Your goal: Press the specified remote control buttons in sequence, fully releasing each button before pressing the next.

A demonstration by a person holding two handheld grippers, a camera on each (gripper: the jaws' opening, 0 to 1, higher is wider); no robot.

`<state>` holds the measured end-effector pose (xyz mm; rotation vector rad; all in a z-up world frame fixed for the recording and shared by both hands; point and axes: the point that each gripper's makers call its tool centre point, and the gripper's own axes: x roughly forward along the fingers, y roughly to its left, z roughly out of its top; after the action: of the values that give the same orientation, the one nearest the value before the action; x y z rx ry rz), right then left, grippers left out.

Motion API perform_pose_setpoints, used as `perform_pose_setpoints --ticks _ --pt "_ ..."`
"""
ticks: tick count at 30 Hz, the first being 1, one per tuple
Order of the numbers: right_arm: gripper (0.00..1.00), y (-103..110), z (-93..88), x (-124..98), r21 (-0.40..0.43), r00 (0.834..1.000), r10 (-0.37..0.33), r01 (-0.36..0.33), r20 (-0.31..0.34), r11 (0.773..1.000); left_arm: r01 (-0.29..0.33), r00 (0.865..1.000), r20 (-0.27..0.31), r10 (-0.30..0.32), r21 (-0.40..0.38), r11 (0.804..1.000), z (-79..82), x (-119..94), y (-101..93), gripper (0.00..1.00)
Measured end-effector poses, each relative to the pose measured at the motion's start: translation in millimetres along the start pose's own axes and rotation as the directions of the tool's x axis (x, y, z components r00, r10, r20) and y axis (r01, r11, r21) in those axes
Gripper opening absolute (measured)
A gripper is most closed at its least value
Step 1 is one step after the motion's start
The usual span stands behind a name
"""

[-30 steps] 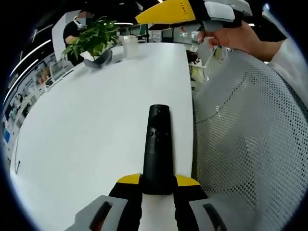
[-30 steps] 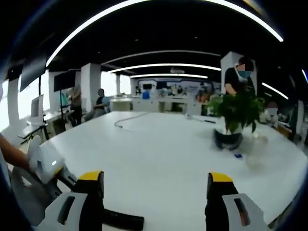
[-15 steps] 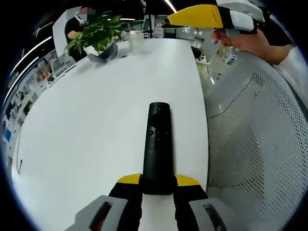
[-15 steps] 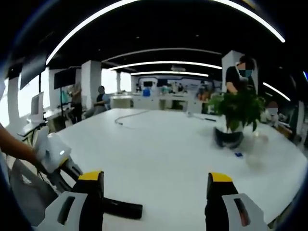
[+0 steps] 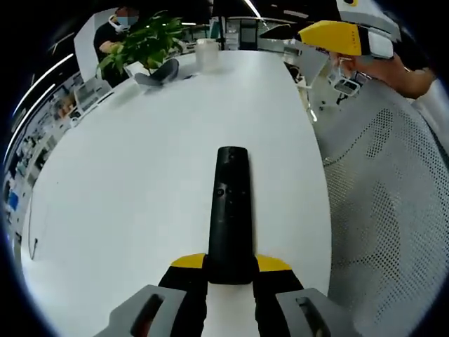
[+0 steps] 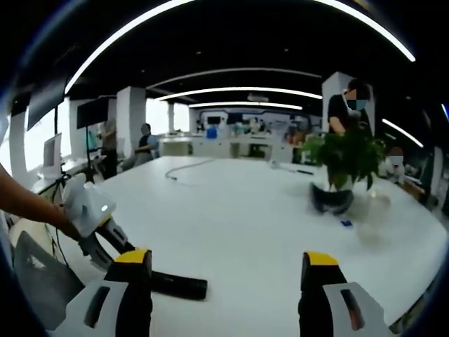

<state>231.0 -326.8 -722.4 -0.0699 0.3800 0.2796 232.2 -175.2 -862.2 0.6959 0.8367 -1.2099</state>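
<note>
- A potted plant (image 5: 144, 49) is seen far back on the white counter (image 5: 126, 175).
- The black remote (image 5: 230, 210) is gripped at its near end by the left claw (image 5: 230, 270), pointing out over the counter.
- The right claw (image 6: 228, 281) is held wide apart, with nothing between its jaws.

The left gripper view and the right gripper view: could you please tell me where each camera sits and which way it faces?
Left gripper view: rides on the left gripper, looking along the black remote shut in its jaws, across the white table toward the potted plant; the right gripper and a hand show upper right.
Right gripper view: rides on the right gripper, jaws open, facing across the table into the office; the left gripper and an arm enter from the left.
Shared: remote, table, plant.
</note>
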Motion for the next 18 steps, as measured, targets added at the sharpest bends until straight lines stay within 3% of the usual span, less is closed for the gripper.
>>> perform_pose_setpoints --ticks 18 --pt "0.85 0 -1.9 0 0.001 1.000 -0.002 0.002 -0.011 1.000 -0.049 0.996 -0.070 0.054 0.077 0.996 4.1 2 52.7 0.23"
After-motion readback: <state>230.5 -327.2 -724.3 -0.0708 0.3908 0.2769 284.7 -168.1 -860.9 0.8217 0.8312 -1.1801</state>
